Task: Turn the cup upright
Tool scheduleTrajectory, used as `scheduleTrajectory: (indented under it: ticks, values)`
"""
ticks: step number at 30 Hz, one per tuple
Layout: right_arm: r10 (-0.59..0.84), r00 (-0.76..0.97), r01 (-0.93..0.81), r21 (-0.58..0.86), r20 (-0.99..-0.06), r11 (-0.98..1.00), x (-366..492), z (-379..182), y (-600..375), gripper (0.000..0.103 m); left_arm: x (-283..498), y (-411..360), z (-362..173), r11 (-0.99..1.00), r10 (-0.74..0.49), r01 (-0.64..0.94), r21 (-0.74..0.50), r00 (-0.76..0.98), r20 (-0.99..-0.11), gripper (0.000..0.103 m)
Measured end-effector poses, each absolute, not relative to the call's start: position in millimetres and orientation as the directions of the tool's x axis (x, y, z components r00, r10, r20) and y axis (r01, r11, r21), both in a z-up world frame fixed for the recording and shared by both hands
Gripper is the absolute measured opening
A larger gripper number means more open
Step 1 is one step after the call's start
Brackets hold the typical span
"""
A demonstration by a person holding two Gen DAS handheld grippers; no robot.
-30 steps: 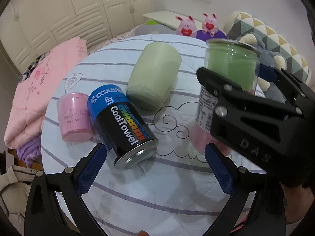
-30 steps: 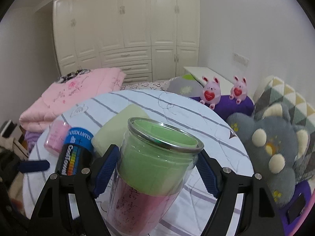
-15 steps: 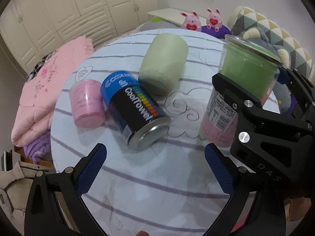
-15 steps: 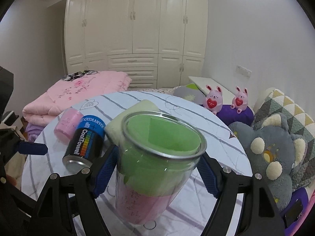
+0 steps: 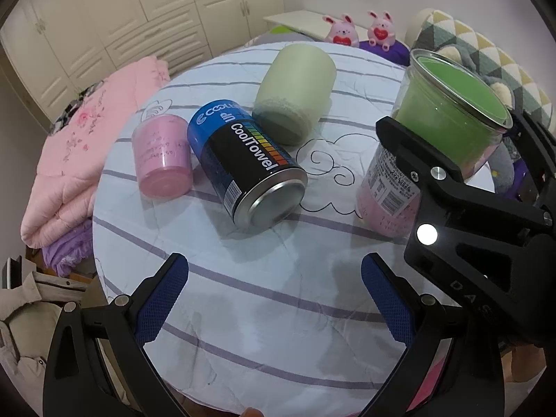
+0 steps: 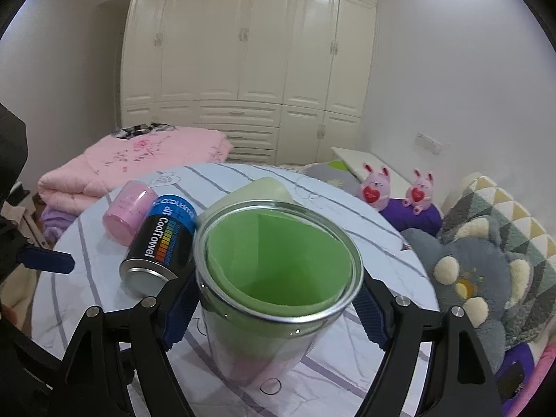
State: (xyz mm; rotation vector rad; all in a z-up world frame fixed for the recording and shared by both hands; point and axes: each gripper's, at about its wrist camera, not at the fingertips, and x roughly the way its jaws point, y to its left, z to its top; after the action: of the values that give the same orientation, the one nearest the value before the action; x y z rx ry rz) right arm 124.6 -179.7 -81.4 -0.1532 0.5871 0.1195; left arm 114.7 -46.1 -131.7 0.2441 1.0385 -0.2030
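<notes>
A clear cup with a green and pink paper lining (image 6: 274,278) stands upright, mouth up, on the round table (image 5: 264,299). My right gripper (image 6: 274,305) is shut on the cup's sides. In the left wrist view the cup (image 5: 441,139) stands at the right with the right gripper's black frame in front of it. My left gripper (image 5: 274,299) is open and empty above the table's near part, back from the cans.
A blue-black CoolTowel can (image 5: 246,166) lies on its side mid-table. A pink cup (image 5: 163,156) lies left of it, a pale green cup (image 5: 295,90) behind it. A pink quilt (image 5: 69,160) lies left, plush toys (image 6: 479,278) right.
The cup has come down onto the table and stands more upright. My left gripper has pulled back from the cans, toward the table's near edge.
</notes>
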Motion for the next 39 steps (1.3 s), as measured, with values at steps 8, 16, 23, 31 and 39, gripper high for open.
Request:
scheduleTrajectory:
  ticks: [8,16,23,31,39]
  values:
    - [0.087,0.827,-0.168,-0.097,-0.556,0.981,114,-67,-176,0.081,103,-41,-119,0.956,-0.065,0.277,0.097,0.522,-0.85,0.101]
    - [0.111,0.833,-0.17,-0.06,-0.543,0.984,95,-50,-180,0.083,82,-33,-101,0.96,-0.072,0.265,0.095,0.556,-0.828,0.101]
    - [0.11,0.833,-0.155,-0.039,-0.542,0.987,76,-29,-184,0.083,59,-30,-86,0.964,-0.077,0.25,0.094,0.597,-0.798,0.101]
    - [0.101,0.839,-0.133,-0.021,-0.535,0.991,50,-6,-190,0.083,29,-26,-66,0.978,-0.095,0.201,0.058,0.675,-0.731,0.101]
    - [0.093,0.849,-0.123,-0.023,-0.52,0.992,28,5,-195,0.083,4,-25,-51,0.991,-0.058,0.123,0.056,0.759,-0.648,0.101]
